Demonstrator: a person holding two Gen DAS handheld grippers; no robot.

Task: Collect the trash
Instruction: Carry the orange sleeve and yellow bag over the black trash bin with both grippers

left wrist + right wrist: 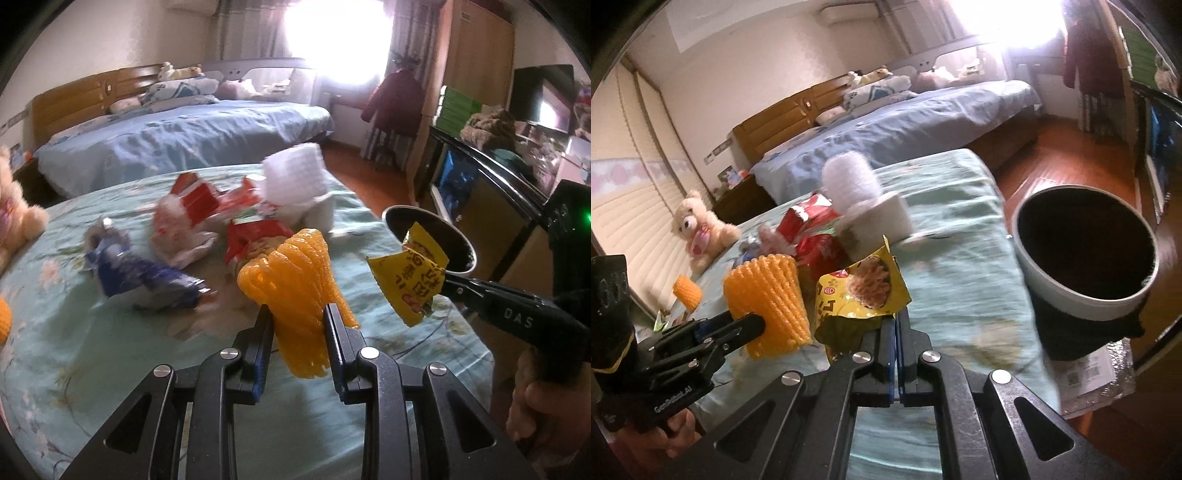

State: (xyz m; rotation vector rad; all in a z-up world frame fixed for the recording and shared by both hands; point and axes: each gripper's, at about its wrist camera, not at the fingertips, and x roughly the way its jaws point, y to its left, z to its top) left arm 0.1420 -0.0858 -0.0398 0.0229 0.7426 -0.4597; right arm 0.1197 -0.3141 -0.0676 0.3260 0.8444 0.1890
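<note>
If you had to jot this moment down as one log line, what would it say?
left gripper: shut on orange foam net | right gripper: shut on yellow wrapper | bin: open, nearby

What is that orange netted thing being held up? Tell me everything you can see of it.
The orange foam net sleeve looks like the soft mesh wrap put around fruit: ribbed, open-weave, bright orange, flaring wider at its far end. The left gripper pinches it near one end between its jaws, squashing it there. It is held up above the green floral bedspread, apart from the wrappers lying beyond. In the right wrist view it sits beside the yellow snack wrapper; whether they touch is unclear.
</note>
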